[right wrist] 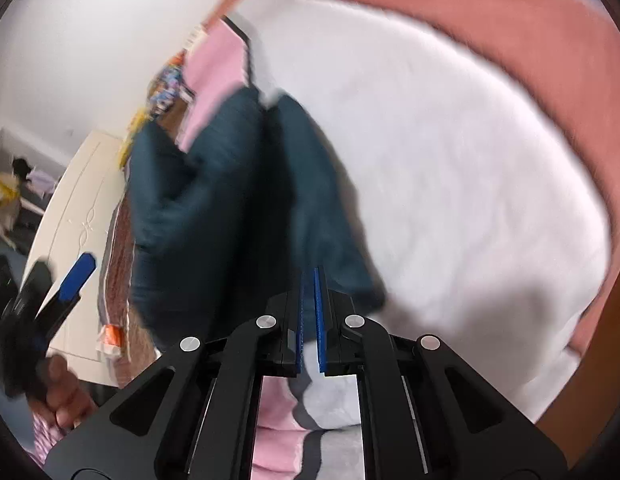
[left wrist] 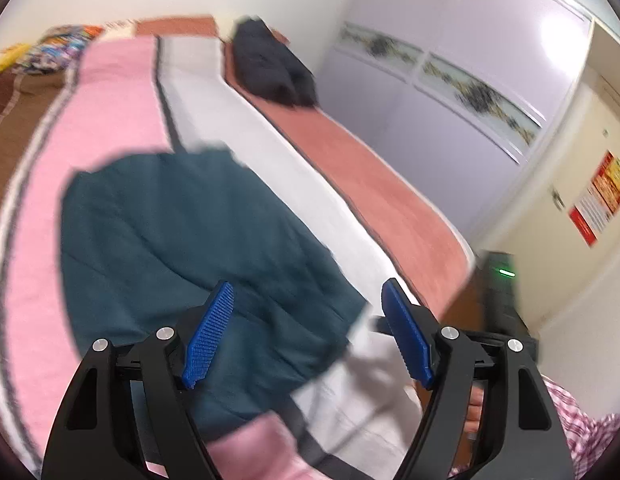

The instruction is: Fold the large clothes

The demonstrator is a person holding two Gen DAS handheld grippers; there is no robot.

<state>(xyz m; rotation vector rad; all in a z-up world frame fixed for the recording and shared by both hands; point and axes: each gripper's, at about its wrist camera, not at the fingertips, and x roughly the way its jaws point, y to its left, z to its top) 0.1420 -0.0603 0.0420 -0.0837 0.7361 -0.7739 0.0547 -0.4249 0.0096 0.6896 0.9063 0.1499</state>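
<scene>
I am working over the wide bed with its pink, white and terracotta covers, where the dark teal quilted garment is lying bunched. My right gripper is pinching the garment's near edge, jaws nearly together; my left gripper is hovering empty, jaws wide. Mid-fold, I judge: next, the left needs a matching edge.

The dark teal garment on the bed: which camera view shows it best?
The left wrist view. There the teal garment lies spread on the bed, its outline almost whole, ahead of the open left gripper. The right wrist view shows it bunched, blurred and partly hidden, one edge pinched in the shut right gripper.
</scene>
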